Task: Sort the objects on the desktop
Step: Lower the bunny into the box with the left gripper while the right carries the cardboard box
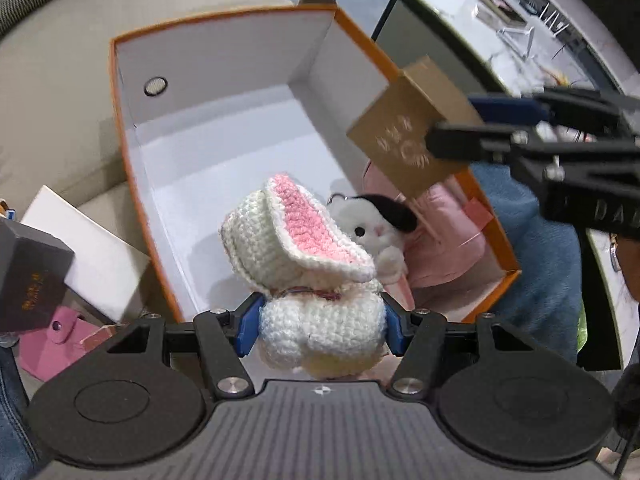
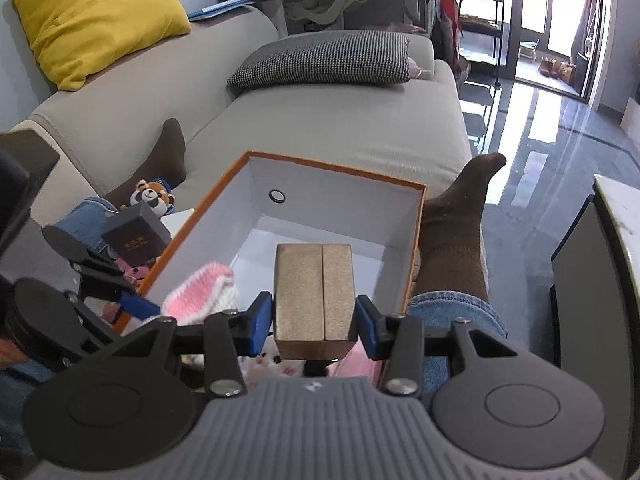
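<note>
- Left tongs: blue pads pressed on both sides of a white crocheted bunny pouch with a pink-lined flap; pouch held over the near end of the box.
- Right tongs: clamped on a gold-brown rectangular cardboard box with a centre seam, pads touching both side faces.
- Ahead of and below both tongs: open orange-rimmed cardboard box with a white interior, resting on a grey sofa; far half bare.
- Inside it, just beyond the left tongs: small white-and-black plush animal, beside pink soft items.
- Left wrist view: right tongs entering from the right, gold-brown box over the right wall.
- Left of the left tongs, outside the orange-rimmed box: dark square gift box with gold lettering, white flat card, pink snap pouch.
- Left of the right tongs: brown-and-white plush raccoon.
- Either side of the orange-rimmed box: a person's brown-socked foot.
</note>
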Demonstrator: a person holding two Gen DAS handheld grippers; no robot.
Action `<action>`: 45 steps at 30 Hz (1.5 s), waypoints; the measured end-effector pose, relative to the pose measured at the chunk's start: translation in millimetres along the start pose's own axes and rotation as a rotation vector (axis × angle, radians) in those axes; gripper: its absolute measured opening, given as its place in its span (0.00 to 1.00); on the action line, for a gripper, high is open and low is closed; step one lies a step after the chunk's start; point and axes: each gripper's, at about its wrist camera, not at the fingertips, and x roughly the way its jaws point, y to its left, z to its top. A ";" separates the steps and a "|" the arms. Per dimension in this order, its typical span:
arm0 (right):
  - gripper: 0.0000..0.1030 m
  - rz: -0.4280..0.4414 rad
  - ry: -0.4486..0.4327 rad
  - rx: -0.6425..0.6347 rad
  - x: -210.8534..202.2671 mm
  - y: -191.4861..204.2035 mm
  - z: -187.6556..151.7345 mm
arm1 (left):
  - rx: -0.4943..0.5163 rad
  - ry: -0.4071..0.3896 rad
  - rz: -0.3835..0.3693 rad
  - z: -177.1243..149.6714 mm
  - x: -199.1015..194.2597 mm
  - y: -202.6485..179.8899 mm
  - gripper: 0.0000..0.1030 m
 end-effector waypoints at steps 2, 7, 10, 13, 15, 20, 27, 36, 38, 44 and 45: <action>0.45 0.005 0.004 0.000 8.4 -4.4 2.9 | 0.015 0.010 0.004 2.3 4.2 -3.1 0.67; 0.45 0.023 0.034 -0.009 31.1 -10.7 10.3 | 0.066 0.064 0.029 8.1 9.7 -11.6 0.67; 0.45 0.021 0.058 -0.024 46.9 -9.6 14.7 | 0.082 0.082 0.044 8.8 12.3 -15.8 0.68; 0.45 0.007 0.079 -0.041 57.8 -8.1 15.9 | 0.109 0.099 0.070 4.2 14.5 -21.7 0.69; 0.45 0.004 0.088 -0.041 62.5 -8.8 15.9 | 0.121 0.102 0.090 2.5 16.9 -23.9 0.70; 0.46 0.003 0.096 -0.033 62.1 -11.2 14.0 | 0.157 0.121 0.101 -1.6 18.7 -29.6 0.71; 0.46 -0.006 0.100 -0.041 57.8 -10.2 13.5 | 0.170 0.105 0.122 -2.3 11.5 -29.0 0.77; 0.46 0.005 0.120 -0.040 64.0 -7.9 13.4 | 0.182 0.101 0.101 0.2 3.1 -29.5 0.36; 0.46 0.002 0.120 -0.035 66.1 -8.2 14.1 | 0.169 0.102 0.081 0.8 5.1 -27.1 0.36; 0.46 -0.020 0.121 -0.028 71.7 -9.9 19.9 | 0.126 0.092 0.010 -3.1 5.2 -17.8 0.36; 0.46 -0.028 0.121 -0.032 73.1 -9.6 21.7 | 0.113 0.085 0.009 -3.5 3.6 -15.9 0.36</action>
